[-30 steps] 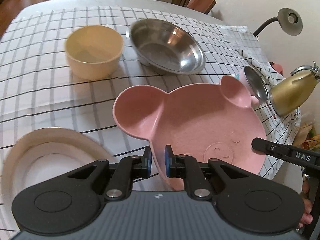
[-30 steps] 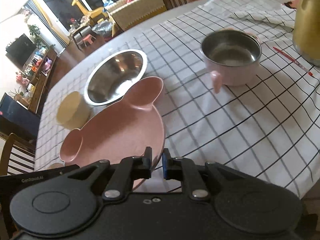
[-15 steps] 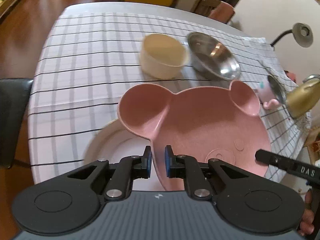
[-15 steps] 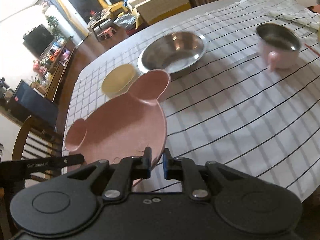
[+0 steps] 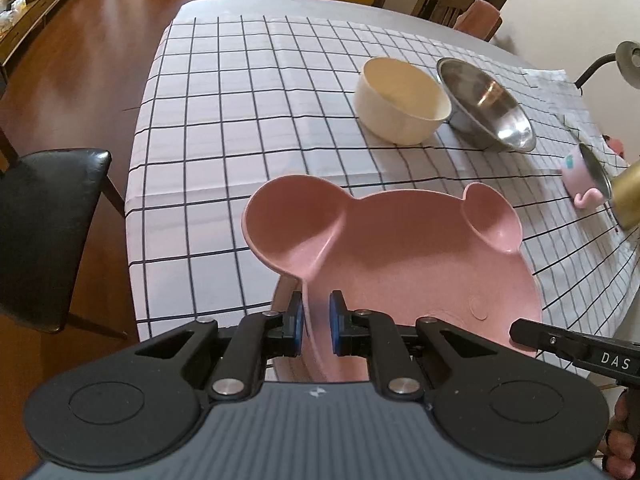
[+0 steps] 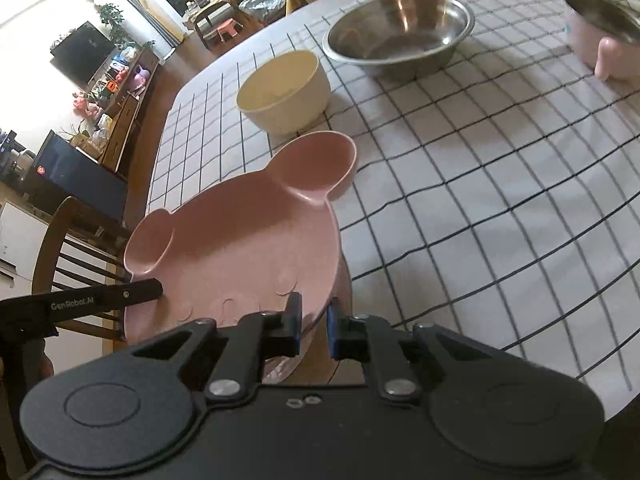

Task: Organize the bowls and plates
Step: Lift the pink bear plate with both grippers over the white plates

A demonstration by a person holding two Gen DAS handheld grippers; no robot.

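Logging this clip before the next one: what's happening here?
A person with a gripper in each hand holds the pink bear-shaped plate by its near rim, left gripper and right gripper both clamped on it. The cream bowl, steel bowl and pink cup sit beyond on the checked tablecloth.

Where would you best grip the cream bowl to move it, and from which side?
Pinch the cream bowl by its thin upright rim, one finger inside and one outside, coming from above on the near side. It stands upright and open, and the steel bowl crowds its far right side.
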